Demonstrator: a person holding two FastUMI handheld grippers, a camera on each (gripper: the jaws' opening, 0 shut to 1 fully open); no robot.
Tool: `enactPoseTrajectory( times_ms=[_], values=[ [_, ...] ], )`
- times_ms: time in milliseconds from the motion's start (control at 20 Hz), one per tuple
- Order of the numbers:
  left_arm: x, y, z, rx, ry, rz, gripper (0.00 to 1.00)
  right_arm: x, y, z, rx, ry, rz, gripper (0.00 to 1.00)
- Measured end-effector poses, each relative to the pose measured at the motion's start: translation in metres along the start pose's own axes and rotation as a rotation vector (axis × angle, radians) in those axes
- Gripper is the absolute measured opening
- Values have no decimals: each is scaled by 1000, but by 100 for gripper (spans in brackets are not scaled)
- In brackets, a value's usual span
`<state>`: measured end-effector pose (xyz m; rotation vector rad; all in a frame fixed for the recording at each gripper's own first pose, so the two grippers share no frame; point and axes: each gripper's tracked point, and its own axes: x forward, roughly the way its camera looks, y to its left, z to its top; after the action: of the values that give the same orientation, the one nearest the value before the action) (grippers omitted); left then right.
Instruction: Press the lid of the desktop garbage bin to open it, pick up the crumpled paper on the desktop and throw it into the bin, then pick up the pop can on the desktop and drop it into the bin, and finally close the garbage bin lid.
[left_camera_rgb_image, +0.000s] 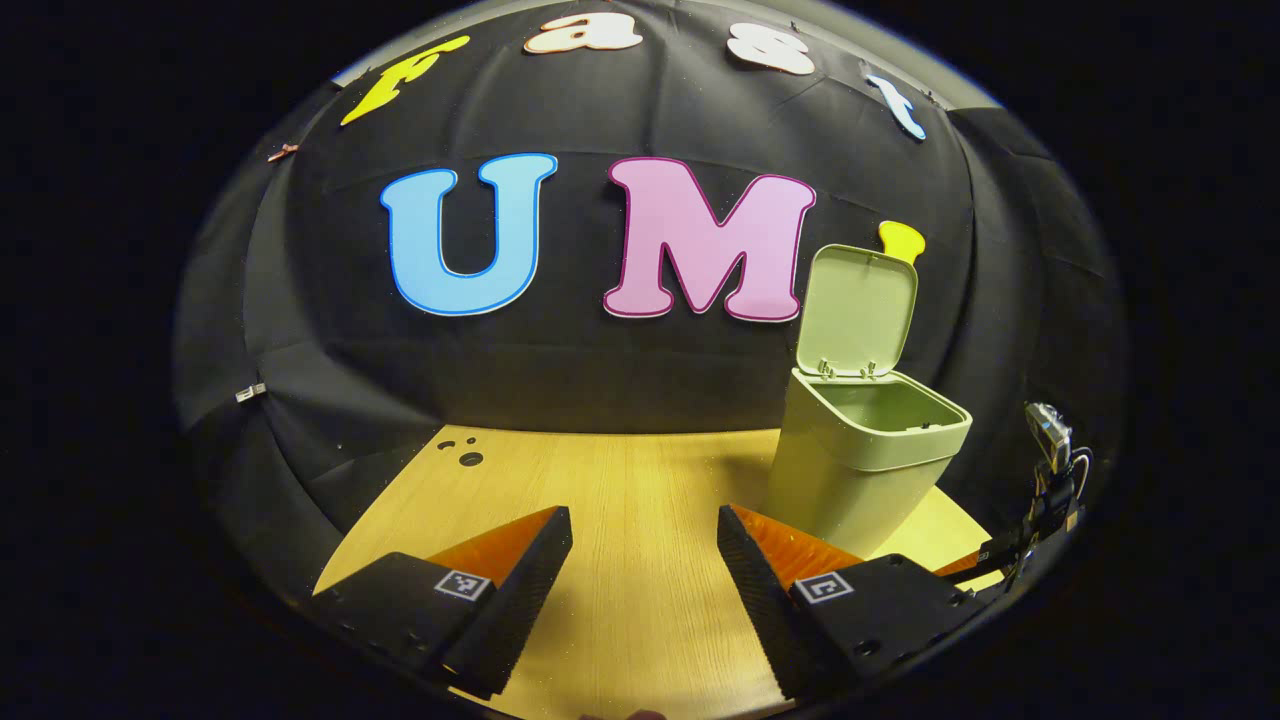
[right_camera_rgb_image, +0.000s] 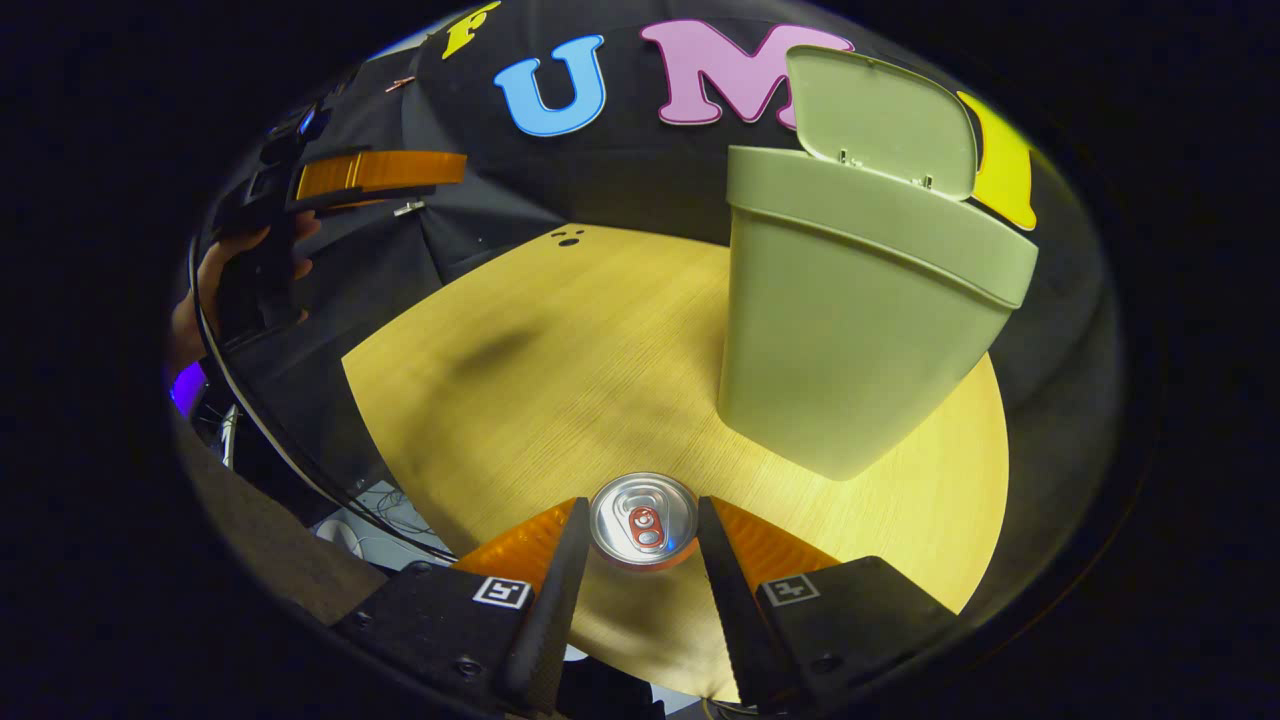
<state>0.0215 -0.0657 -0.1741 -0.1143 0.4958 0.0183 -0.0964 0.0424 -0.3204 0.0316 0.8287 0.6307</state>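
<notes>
The pale green garbage bin stands on the wooden table at the right, its lid tipped up and its mouth showing. My left gripper hovers open over the table, left of the bin, with nothing between its fingers. In the right gripper view a pop can shows its silver top and red tab between the fingertips of my right gripper, which is shut on it just in front of the bin. The lid stands upright behind the bin's rim.
The round wooden table ends at a curved edge on the left, with cables and the floor beyond it. A hand holds the left gripper high at the far left. Small dark holes mark the table's far side.
</notes>
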Motion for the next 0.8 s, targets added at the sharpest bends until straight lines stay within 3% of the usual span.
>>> enactPoseTrajectory(
  times_ms=[800],
  values=[
    [16, -11, 7, 1, -8, -32, 95, -100, -5, 149, 46, -328, 16, 68]
  ],
)
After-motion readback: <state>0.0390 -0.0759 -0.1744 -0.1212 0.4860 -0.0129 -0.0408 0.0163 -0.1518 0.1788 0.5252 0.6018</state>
